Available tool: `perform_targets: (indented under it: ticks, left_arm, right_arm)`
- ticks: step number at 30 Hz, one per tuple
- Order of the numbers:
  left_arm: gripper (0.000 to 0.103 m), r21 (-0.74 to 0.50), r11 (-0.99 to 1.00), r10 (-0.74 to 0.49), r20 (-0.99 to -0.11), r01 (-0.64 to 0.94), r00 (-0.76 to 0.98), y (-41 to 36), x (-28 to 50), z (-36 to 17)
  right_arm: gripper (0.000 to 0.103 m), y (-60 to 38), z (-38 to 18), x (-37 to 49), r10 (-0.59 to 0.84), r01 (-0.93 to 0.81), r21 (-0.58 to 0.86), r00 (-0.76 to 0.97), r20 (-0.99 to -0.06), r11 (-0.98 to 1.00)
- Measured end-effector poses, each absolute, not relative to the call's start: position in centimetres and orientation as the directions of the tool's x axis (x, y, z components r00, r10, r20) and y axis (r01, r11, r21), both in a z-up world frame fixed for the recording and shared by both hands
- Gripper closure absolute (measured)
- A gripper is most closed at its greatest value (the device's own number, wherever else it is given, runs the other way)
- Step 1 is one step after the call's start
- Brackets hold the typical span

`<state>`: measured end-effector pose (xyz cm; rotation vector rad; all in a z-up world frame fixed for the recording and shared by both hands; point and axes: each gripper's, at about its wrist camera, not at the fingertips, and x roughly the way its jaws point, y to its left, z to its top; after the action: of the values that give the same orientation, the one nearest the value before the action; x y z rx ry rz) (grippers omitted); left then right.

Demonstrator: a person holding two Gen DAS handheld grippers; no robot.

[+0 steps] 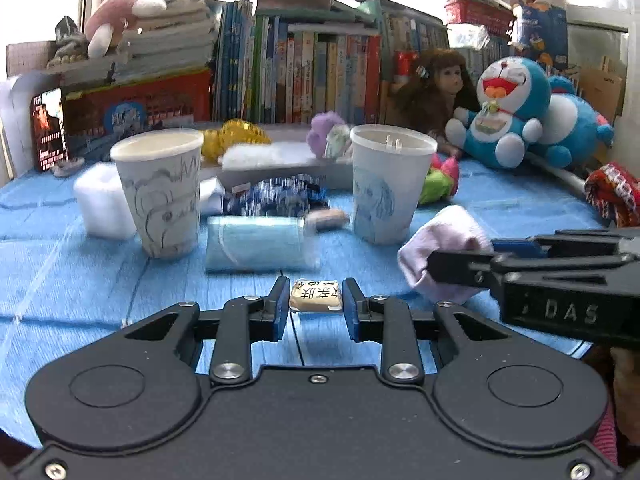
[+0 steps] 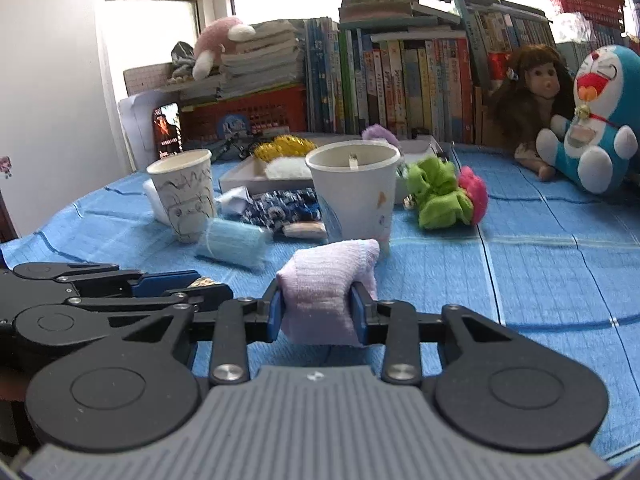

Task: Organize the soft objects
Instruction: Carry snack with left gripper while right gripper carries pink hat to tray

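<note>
Sock: a pale lilac sock (image 2: 328,280), bunched up, sits between the blue pads of my right hand-held gripper (image 2: 318,312), lifted clear of the bench (image 2: 540,264).
Right grip: narrow, pinching the sock across its middle; loose cloth bulges above the pads and hangs below.
Left grip: my left hand-held gripper (image 1: 316,306) is closed on a small tan packet (image 1: 316,301) with printed characters (soft or not, I cannot tell).
Nearest cup: the paper cup with the blue drawing (image 2: 352,192) stands straight ahead of the sock, just beyond it, mouth up and open.
Key relation: the cup lies forward of my right hand-held gripper and its rim sits higher than the sock, so I judge the next move is up and forward over that rim.
Other cup: the scribbled paper cup (image 1: 160,192) stands ahead and left of my left hand, nearer to it than to the right.
Between cups: a rolled blue face mask (image 1: 256,244) lies on the bench.
Risk: the hanging cloth could catch the rim and tip the cup.
</note>
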<state>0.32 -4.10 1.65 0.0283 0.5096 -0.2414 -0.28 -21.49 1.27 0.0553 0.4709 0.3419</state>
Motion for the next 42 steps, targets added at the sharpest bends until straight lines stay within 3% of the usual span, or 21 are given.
perform_targets:
  ticks: [12,21,30,42]
  left_arm:
    - [0.077,0.009,0.955,-0.27,-0.381,0.296,0.884,-2.9,3.8,10.2]
    - [0.077,-0.005,0.948,-0.295,-0.383,0.317,0.875,-2.7,9.2,14.7]
    - [0.077,-0.047,0.955,-0.279,-0.484,0.294,0.829,-2.5,16.3,16.3]
    - [0.077,-0.11,0.982,-0.189,-0.659,0.155,0.728,1.2,23.4,13.3]
  right_arm:
    - [0.064,-21.1,6.3,1.3,0.358,-0.341,0.11,0.872,-0.335,0.934]
    - [0.064,-21.2,10.2,5.8,0.353,-0.335,0.114,0.882,-0.31,0.935]
    - [0.064,-22.5,12.1,12.2,0.36,-0.305,0.2,0.858,-0.365,0.931]
    - [0.064,-19.9,10.3,17.9,0.352,-0.289,0.202,0.785,-0.509,0.936]
